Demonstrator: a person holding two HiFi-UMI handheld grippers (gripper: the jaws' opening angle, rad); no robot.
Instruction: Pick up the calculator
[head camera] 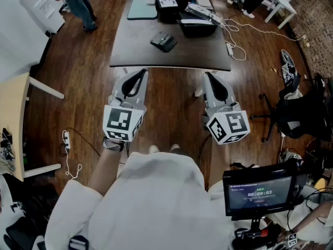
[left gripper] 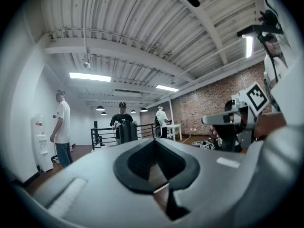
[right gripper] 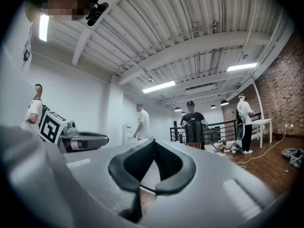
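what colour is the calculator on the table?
The calculator is dark grey, nearly black, against the dark tabletop. The head view shows it best.

You hold two grippers: left gripper (head camera: 140,73), right gripper (head camera: 208,75). At twelve o'clock, one table (head camera: 130,53) bears one calculator (head camera: 163,41); one monitor (head camera: 258,194) at four o'clock.

Matt dark table (head camera: 200,53) — glossy wood floor (head camera: 78,74).

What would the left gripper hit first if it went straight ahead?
Nothing close, it seems. The left gripper points level and would probably pass above the table; its own view shows open room up to a far railing.
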